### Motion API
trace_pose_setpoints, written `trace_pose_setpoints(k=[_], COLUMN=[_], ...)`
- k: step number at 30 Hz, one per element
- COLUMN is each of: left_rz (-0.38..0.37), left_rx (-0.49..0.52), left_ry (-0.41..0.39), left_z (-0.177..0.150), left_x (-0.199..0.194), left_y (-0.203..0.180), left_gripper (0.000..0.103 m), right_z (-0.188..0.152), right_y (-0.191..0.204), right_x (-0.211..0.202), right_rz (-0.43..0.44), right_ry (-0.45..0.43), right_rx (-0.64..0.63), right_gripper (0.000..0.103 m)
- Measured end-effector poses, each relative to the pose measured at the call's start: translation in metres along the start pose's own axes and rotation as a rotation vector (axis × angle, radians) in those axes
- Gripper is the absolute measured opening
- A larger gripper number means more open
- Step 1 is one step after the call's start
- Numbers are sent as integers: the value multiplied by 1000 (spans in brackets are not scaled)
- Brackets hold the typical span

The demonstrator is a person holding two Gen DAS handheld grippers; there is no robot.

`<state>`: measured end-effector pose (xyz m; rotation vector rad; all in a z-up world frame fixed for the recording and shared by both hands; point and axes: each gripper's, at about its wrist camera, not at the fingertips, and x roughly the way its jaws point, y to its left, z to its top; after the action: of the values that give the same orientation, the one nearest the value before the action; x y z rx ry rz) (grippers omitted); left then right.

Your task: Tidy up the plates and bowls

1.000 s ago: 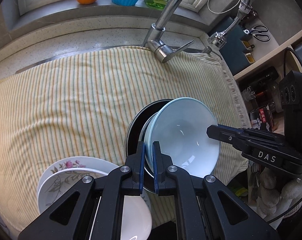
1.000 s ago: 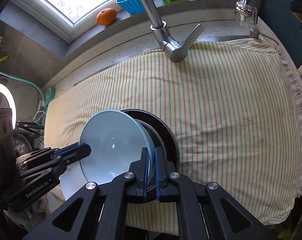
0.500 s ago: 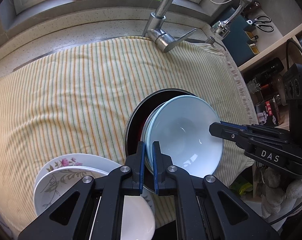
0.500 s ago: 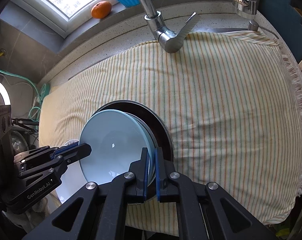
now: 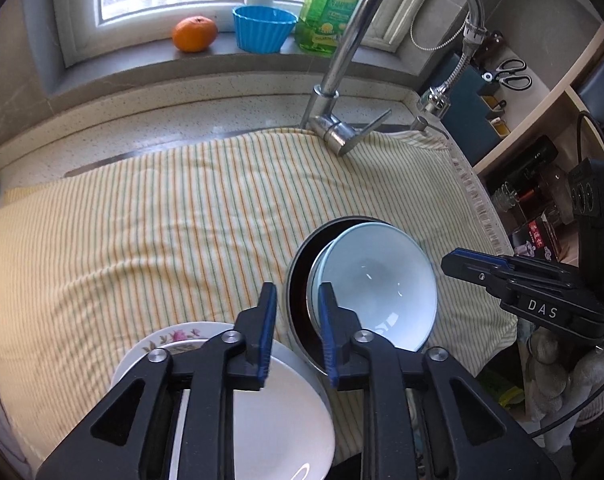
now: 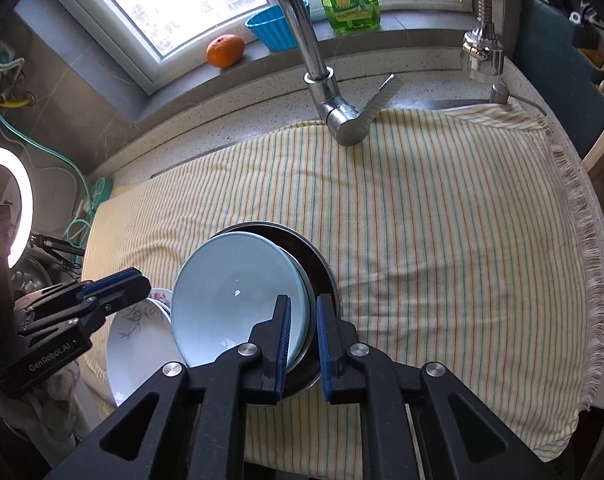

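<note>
Pale blue bowl (image 5: 375, 280) (nested in dark pan (image 6: 317, 268)) between left gripper (image 5: 296, 308) and right gripper (image 6: 303, 322), both parted, gripping nothing

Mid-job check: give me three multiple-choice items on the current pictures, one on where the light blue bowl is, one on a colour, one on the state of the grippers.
1. Where does the light blue bowl sit?
A. On the windowsill
B. Inside the dark metal bowl on the striped cloth
C. On the floral plates

2. What colour is the cup on the windowsill?
A. Blue
B. Red
C. White

3. How do the left gripper and right gripper stand?
A. Both clamped on the rim
B. Only the left open
C. Both open

Answers: 1 B, the dark rim rings the blue bowl. 2 A, it is bright blue beside the orange. 3 C, each shows a gap between its fingers.
</note>
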<state>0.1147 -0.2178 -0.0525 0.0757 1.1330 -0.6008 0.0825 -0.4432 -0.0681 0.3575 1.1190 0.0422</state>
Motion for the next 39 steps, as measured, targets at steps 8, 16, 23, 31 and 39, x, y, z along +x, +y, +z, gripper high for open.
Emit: trace_pose_setpoints(k=[8, 16, 23, 31, 39], left_rz=[68, 73, 73, 48, 21], left_rx=[-46, -133, -127, -136, -134], left_ry=[-95, -108, -77, -23, 30], left_z=[-31, -52, -53, -39, -26], left_x=[-28, -35, -15, 12, 29], left_y=[19, 30, 24, 20, 19], left_gripper=[41, 41, 40, 23, 10], right_z=[-39, -69, -65, -56, -51], right_y=[-7, -14, -14, -23, -26], right_x=[-24, -44, -40, -17, 3], right_rz=[-23, -33, -65, -57, -17], right_ry=[-154, -263, -261, -221, -189], right_rx=[26, 88, 76, 90, 121], right_gripper=[27, 27, 28, 28, 27])
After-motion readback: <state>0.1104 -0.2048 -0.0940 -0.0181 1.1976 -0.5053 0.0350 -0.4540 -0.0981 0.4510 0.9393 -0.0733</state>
